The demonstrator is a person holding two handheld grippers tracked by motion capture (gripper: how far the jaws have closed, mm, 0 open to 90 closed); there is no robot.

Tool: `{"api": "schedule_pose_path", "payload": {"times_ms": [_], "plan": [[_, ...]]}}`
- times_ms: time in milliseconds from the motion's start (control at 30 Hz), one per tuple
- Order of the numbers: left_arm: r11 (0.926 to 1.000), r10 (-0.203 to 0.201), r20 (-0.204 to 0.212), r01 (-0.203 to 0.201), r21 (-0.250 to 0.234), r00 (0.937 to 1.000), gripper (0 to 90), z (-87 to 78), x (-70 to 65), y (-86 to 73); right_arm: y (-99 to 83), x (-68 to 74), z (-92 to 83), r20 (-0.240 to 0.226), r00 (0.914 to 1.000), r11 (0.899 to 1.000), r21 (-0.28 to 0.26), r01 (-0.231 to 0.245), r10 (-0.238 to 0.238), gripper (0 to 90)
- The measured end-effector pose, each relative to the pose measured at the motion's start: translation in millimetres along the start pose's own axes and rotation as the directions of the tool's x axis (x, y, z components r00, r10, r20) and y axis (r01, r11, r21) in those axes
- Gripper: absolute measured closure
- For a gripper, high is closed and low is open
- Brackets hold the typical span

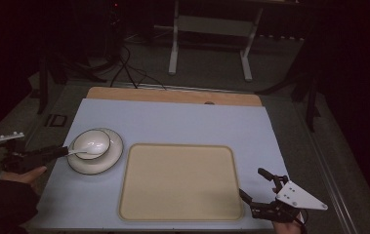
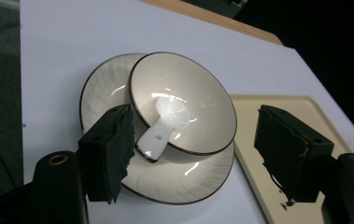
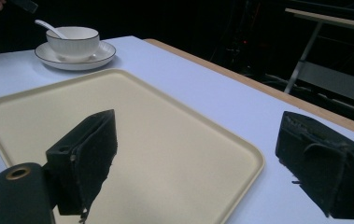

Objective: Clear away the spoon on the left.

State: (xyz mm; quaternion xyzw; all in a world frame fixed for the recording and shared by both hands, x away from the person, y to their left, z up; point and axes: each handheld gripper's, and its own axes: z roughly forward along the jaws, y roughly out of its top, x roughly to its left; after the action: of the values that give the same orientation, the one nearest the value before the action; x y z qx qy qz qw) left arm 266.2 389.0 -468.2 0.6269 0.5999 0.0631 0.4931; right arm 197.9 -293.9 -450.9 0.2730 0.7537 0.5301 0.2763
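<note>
- Two hand-held grippers are at work over a pale blue desk (image 1: 173,122); the left gripper (image 2: 188,154) is at the crockery on the desk's left side, the right gripper (image 1: 256,187) waits at the near right corner.
- Item in hand: a white ceramic spoon (image 2: 163,126) lies in a cream bowl with a dark rim (image 2: 184,100), its handle leaning over the bowl's near edge. The bowl stands on a matching cream saucer with a dark rim (image 2: 104,88).
- Left gripper: fingers (image 2: 107,154) wide apart and holding nothing. In the left gripper view one finger is at the spoon handle's end; contact cannot be confirmed.
- Right gripper: fingers (image 3: 83,161) spread wide, empty, poised above the near right corner of a flat beige rectangular tray (image 3: 132,140).
- Step judged: approach to grasp the spoon handle, grip not yet made.
- Next move, as a judgement: bring the handle midway between the open fingers, close on it, then lift without dragging the bowl across the saucer.
- Hard to make out: the high view is dim, and glare on the glaze blurs the spoon's bowl end. The handle's tip is partly covered by the near finger. The tray's near edge is cut off in the right gripper view.
</note>
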Motion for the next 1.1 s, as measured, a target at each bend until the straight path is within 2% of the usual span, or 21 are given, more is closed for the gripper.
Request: {"api": "schedule_pose_path", "payload": {"times_ms": [100,167,367,467,633,700,767,867,1033,1100], "plan": [[0.9984,-0.052,0.007,0.052,0.02,0.9986,33.6,3.8,8.4,-2.0,-0.1,0.1,-0.2,0.001,1.0,1.0,0.001,0.002,-0.002,12.9],[0.9972,-0.074,0.01,0.073,0.014,0.9972,34.1,5.6,12.0,-4.0,-0.1,0.2,-0.3,0.002,1.0,1.0,0.0,0.003,-0.003,12.9],[0.9926,-0.115,0.012,0.115,0.04,0.9933,38.6,11.6,19.8,-7.0,-0.2,0.6,-0.1,0.005,1.0,1.0,0.002,0.008,-0.008,12.9],[0.9871,-0.151,0.004,0.15,0.056,0.9886,42.4,15.1,24.6,-8.0,-0.2,0.9,0.0,0.005,0.9999,1.0,0.002,0.013,-0.013,13.0],[0.9774,-0.202,0.016,0.201,0.067,0.9792,48.7,21.9,30.2,-11.8,-0.3,1.2,-0.1,0.006,0.9999,1.0,0.005,0.014,-0.014,13.0],[0.9763,-0.207,0.028,0.204,0.071,0.978,50.4,23.5,31.4,-11.9,-0.5,1.4,0.3,0.008,0.9999,1.0,0.008,0.012,-0.012,13.0],[0.972,-0.227,0.045,0.223,0.073,0.9729,53.5,25.3,33.4,-11.2,-0.6,1.6,0.8,0.008,0.9999,1.0,0.01,0.012,-0.012,13.1],[0.9707,-0.232,0.049,0.229,0.074,0.9714,55.7,27.1,34.5,-9.7,-0.6,1.8,0.8,0.009,0.9999,1.0,0.009,0.013,-0.013,13.1],[0.9689,-0.231,0.052,0.225,0.104,0.9717,61.6,32.2,34.1,-8.6,-1.0,1.0,0.4,0.01,0.9999,1.0,0.011,0.009,-0.009,13.1],[0.9647,-0.246,0.062,0.238,0.113,0.9674,64.3,34.3,35.2,-8.4,-1.1,0.8,0.2,0.011,0.9999,1.0,0.011,0.007,-0.008,13.1]]}}
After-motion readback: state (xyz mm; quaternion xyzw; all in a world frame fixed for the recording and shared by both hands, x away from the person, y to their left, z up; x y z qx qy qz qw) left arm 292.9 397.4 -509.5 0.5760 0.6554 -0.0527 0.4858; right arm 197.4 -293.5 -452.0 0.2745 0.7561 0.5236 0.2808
